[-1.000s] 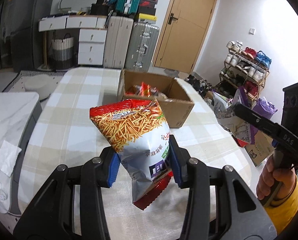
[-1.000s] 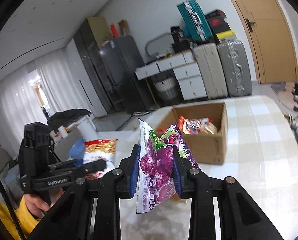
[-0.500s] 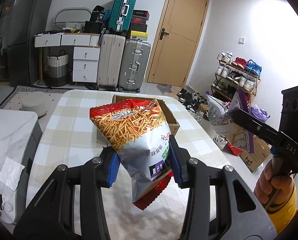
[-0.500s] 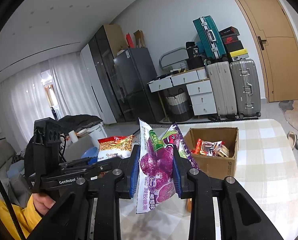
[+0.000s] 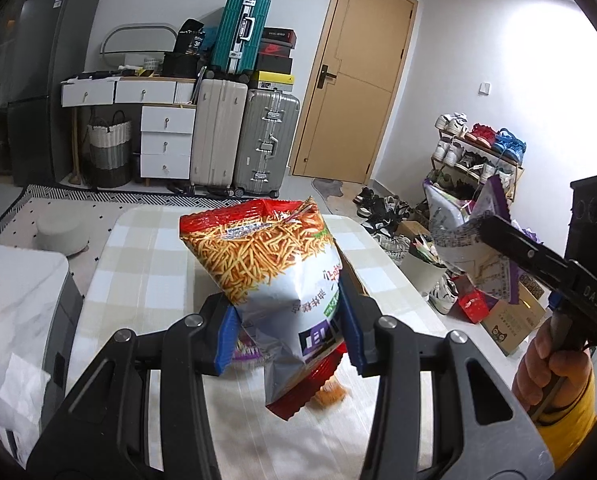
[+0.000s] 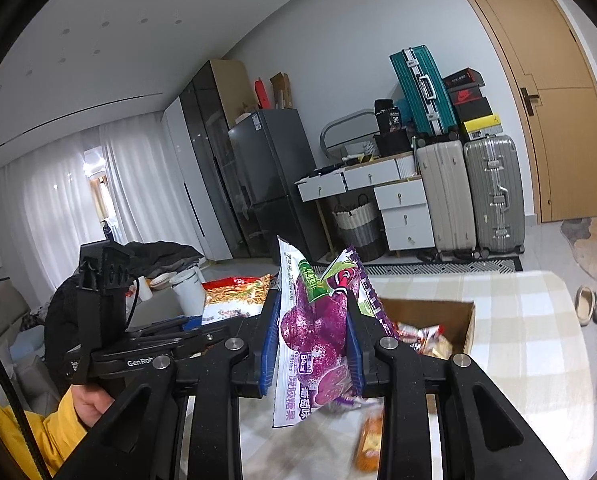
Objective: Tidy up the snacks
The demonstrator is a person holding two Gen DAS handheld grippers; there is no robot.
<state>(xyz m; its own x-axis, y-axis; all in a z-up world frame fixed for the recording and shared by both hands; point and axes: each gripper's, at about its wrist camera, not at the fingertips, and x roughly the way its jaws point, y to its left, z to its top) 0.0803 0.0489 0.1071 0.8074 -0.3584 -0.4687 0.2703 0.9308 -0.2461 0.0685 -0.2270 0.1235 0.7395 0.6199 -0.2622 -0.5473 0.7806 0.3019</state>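
My left gripper (image 5: 288, 330) is shut on a red and silver bag of noodle-stick snacks (image 5: 270, 264), held up above the checked table (image 5: 146, 256). My right gripper (image 6: 312, 344) is shut on a purple grape candy bag (image 6: 318, 328), also held up in the air. The open cardboard box (image 6: 438, 320) with several snack packs stands on the table beyond the right gripper; in the left wrist view the held bag hides most of it. The right gripper and its bag (image 5: 470, 240) show at the right of the left wrist view.
Small orange packs (image 6: 372, 440) and a purple pack (image 5: 246, 348) lie on the table below the grippers. Suitcases (image 5: 242, 136), a white drawer unit (image 5: 164, 140) and a door stand at the back. A shoe rack (image 5: 478, 156) stands at the right.
Both grippers have risen and tilted upward with their bags. The box has dropped lower in both views and is now mostly hidden behind the noodle-stick bag in the left view.
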